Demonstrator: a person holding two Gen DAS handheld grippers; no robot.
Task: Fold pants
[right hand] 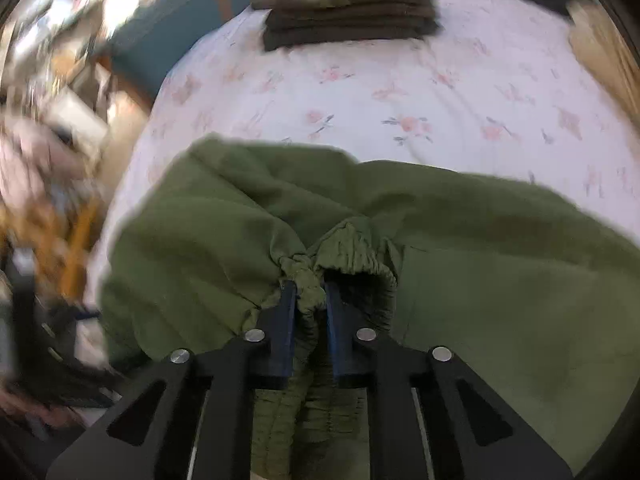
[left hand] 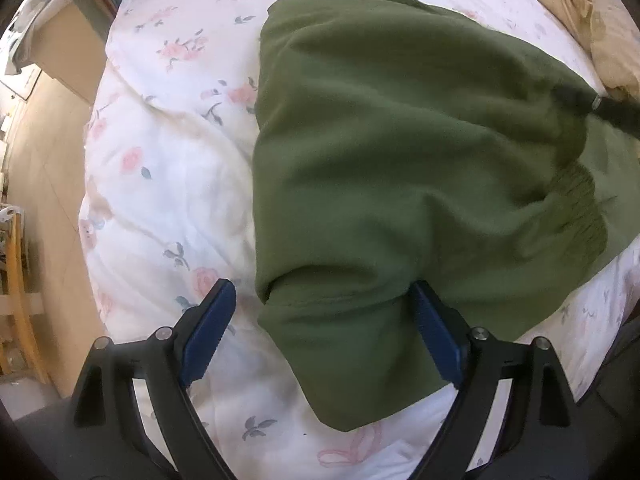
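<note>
Green pants waistband pinched: right tongs | left tongs spread over hem | bedspread open leftward

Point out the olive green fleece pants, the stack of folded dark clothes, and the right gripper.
olive green fleece pants point(left hand: 380, 140), left wrist view, broad middle of cloth
stack of folded dark clothes point(right hand: 348, 4), right wrist view, front edge
right gripper point(right hand: 310, 292), right wrist view, between fingertips, clamping elastic waistband

Black angular tongs, blue ribbed pads, round silver rivets
</note>
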